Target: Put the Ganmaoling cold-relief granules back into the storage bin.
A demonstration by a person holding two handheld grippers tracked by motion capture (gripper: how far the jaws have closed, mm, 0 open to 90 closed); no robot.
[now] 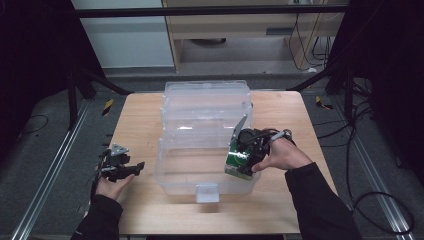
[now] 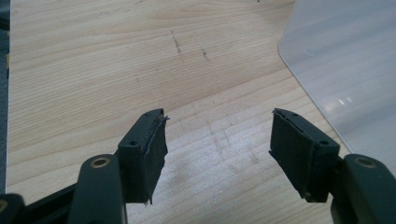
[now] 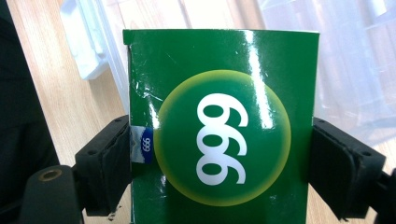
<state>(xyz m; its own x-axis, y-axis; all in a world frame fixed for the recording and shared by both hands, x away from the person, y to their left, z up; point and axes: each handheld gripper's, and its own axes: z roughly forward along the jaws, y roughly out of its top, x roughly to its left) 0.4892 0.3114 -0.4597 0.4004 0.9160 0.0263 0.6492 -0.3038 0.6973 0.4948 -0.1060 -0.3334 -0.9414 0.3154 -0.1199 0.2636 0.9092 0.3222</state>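
The right gripper [image 3: 219, 154] pinches the green box [image 3: 219, 140] by its two sides, above the clear plastic container [image 1: 172, 172]. The left gripper [image 2: 217, 140] stands spread over the wooden table [image 2: 93, 70].

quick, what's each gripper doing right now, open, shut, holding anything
Left gripper: open, holding nothing, over the wooden table.
Right gripper: shut on the green cardboard box with the white 999 print, at the clear plastic bin.

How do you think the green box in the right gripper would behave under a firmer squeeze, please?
The green box looks like thin glossy card, so it would probably dent; a small tear already shows near one edge. Its shiny faces might slip between the right gripper jaws, which clamp its sides. It is likely light.
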